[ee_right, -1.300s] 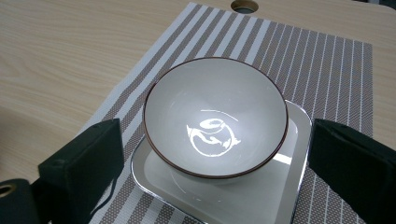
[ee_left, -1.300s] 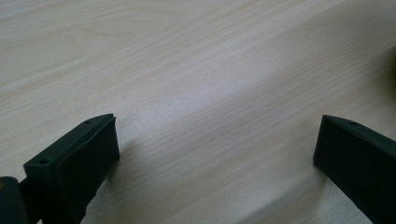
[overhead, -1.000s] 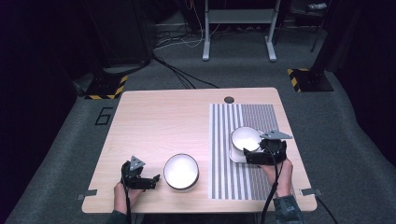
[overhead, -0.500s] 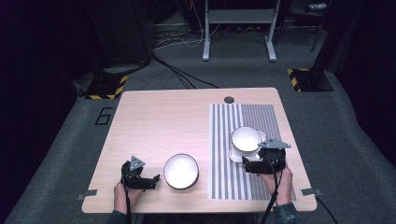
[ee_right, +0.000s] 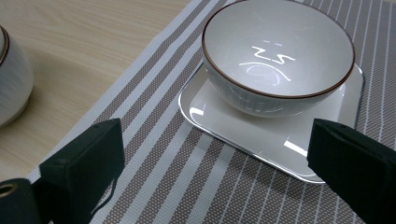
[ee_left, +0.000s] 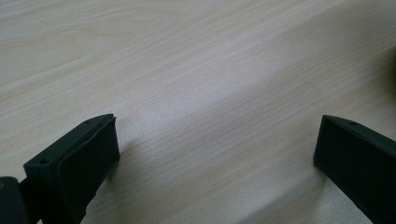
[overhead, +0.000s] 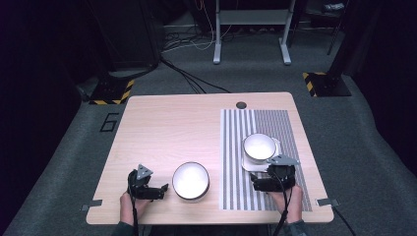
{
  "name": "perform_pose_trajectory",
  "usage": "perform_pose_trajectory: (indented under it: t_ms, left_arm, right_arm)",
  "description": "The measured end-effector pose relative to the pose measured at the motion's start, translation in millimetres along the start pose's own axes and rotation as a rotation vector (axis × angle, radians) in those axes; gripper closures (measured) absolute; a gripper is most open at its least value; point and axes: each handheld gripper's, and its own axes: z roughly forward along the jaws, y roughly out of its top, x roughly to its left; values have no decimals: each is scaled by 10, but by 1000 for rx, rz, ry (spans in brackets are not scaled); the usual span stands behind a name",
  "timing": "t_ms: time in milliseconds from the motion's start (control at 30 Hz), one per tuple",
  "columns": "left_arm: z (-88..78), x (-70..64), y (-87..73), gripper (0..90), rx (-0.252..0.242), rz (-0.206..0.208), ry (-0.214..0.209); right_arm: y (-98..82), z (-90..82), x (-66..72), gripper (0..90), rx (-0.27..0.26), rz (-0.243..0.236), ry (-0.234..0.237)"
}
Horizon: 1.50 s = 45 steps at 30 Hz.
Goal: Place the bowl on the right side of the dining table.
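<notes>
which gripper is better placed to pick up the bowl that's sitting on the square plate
Right, probably. The right gripper sits open on the striped mat, facing the bowl on the square plate. The left gripper sits across the table, beside the other bowl.

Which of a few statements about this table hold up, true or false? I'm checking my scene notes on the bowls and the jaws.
1. The bowl on the plate sits on a square white plate. True.
2. That plate lies on bare wood. False: it lies on the striped mat.
3. The right gripper has its jaws apart, with nothing between them. True.
4. The left gripper is shut on the second bowl. False: its jaws stand open over the bare table.
5. Both bowls are stacked together. False: the second bowl stands apart on the wood.
</notes>
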Motion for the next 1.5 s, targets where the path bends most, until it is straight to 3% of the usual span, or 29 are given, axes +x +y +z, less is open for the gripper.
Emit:
perform_pose_trajectory:
  t_ms: [467,967,1300,1400,1500]
  left_arm:
    - [1,1,1,0,-1,2,-1]
    - [2,0,1,0,-1,1,-1]
    - [1,1,1,0,-1,2,-1]
    - [2,-1,1,0,-2,0,-1]
    - [2,-2,0,0,-2,-1,1]
  right_arm:
    - [-184,200,221,33,41,-13,49]
    - [-337,399,439,33,88,-71,9]
    - [-423,513,389,24,127,-84,-13]
    - [-476,529,328,18,103,-42,20]
    - [-530,529,310,0,63,-42,21]
